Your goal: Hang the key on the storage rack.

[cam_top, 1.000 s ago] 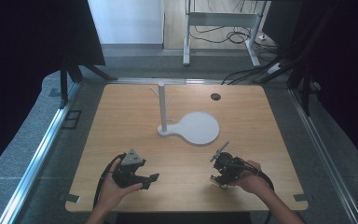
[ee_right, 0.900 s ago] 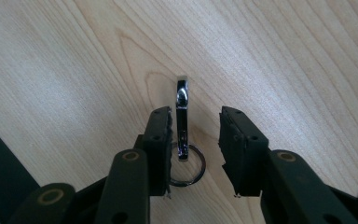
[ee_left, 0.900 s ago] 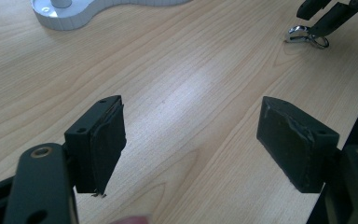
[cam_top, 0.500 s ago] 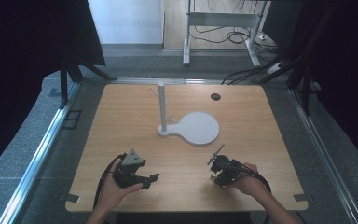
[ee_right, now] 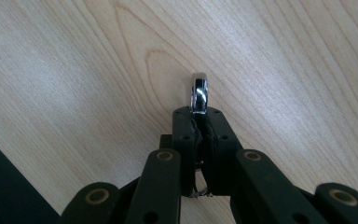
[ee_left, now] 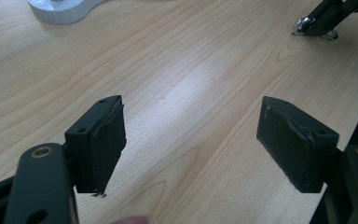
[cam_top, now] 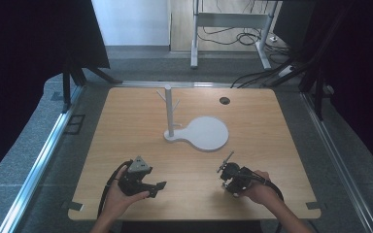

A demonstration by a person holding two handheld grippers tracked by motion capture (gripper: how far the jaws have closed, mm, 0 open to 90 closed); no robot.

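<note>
Item: metal ring (ee_right: 199, 93), small, chrome-bright, polished enough to carry dark and light reflections. In the right gripper view it stands on edge, so it reads as a narrow rounded band; its lower part is hidden between the pads and its full outline cannot be made out. Whether it bears any marking is not discernible.

Location: clamped at the tip of the right gripper (ee_right: 199, 111), low over the near right part of the tabletop (cam_top: 267, 126). The jaws have just been closing and now stand together on the ring, with only its upper arc protruding past the tips. In the high view the right gripper (cam_top: 229, 172) is a small dark mass and the ring is too small to pick out there. In the left gripper view the right gripper's tip (ee_left: 316, 25) appears at the top right, cut off by the frame edge, with a glint of metal at its end, close to the wood.

Left gripper (ee_left: 191, 135): jaws wide apart, nothing between them, bare wood grain showing in the gap. In the high view the left gripper (cam_top: 158, 187) sits at the near left of the tabletop, partly covered by the hand.

Other fittings: white stand (cam_top: 168, 109), an upright post with short side pegs on a flat rounded base, mid-tabletop, well apart from both grippers; its base is cropped at the top of the left gripper view.
</note>
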